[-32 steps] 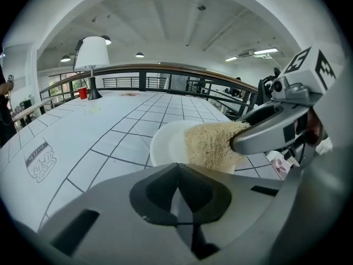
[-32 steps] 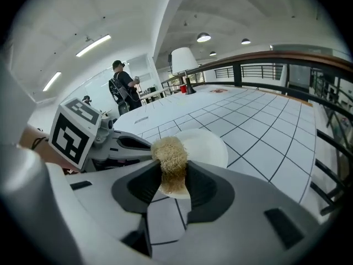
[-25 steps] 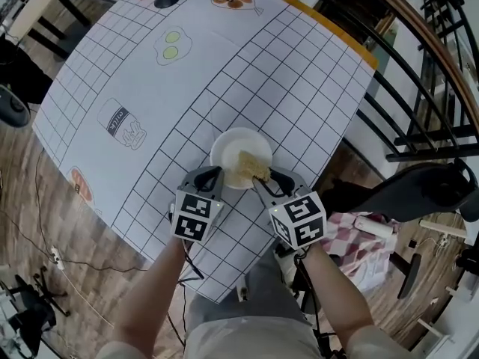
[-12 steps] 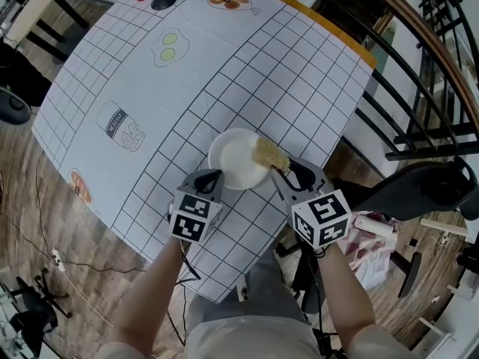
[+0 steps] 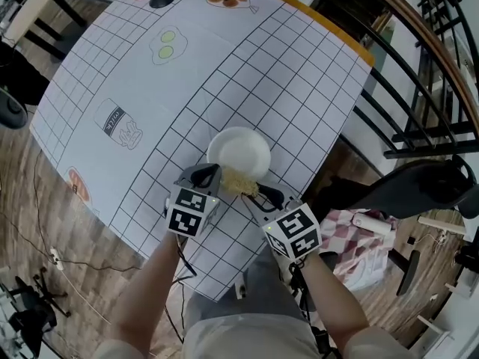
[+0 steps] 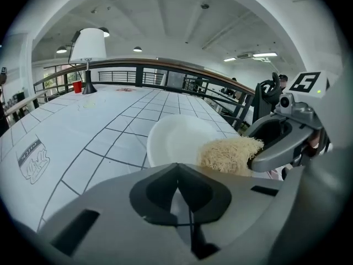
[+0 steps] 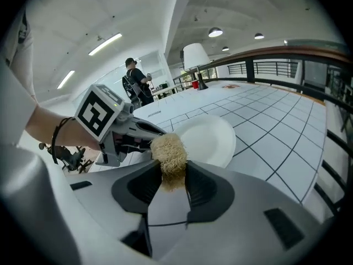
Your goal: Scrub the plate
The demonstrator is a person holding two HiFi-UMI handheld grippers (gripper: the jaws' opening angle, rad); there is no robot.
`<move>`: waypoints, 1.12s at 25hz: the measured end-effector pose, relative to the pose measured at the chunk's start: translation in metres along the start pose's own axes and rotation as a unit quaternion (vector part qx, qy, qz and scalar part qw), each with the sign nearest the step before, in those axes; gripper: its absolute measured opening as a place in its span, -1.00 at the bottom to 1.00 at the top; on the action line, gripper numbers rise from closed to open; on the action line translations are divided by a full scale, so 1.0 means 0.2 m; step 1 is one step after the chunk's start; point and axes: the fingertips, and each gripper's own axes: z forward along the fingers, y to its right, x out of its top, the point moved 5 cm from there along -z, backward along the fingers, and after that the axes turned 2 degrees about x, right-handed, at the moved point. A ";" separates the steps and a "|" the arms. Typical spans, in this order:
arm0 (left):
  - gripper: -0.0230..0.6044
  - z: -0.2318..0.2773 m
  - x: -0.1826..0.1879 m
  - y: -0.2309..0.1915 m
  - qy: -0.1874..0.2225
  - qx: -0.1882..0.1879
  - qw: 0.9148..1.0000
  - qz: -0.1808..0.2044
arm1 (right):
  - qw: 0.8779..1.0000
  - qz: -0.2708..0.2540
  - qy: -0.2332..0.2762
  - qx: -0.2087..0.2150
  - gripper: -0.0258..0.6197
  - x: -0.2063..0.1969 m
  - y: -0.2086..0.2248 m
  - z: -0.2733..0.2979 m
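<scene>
Your left gripper is pinched narrow on the near-left rim of the round, smooth white plate, which lies on the gridded table sheet. At the plate's near edge, your right gripper clamps a coarse, straw-coloured fibrous scrub pad.

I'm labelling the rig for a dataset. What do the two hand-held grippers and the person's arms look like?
Both the left hand-held gripper and right hand-held gripper are grey with dark-lined curved jaws, each carrying a white cube printed with black square markers. Forearms are bare, no sleeves; a dark band circles the left wrist.
</scene>
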 end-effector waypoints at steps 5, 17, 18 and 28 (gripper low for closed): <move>-0.88 0.01 0.00 0.00 -0.006 0.000 1.000 0.024 | 0.999 0.038 0.019 0.002 -0.50 -0.01 0.08 -0.02; -0.88 0.04 -0.02 -0.01 -0.024 0.003 0.999 0.046 | 0.992 0.065 0.049 -0.096 -0.50 0.01 0.42 -0.15; -0.88 0.04 -0.02 -0.01 -0.024 0.003 0.999 0.047 | 0.991 0.065 0.052 -0.104 -0.50 0.02 0.43 -0.15; -0.88 -0.09 0.03 -0.03 -0.018 0.028 0.998 0.048 | 0.981 0.074 0.090 -0.156 -0.50 0.11 0.44 -0.33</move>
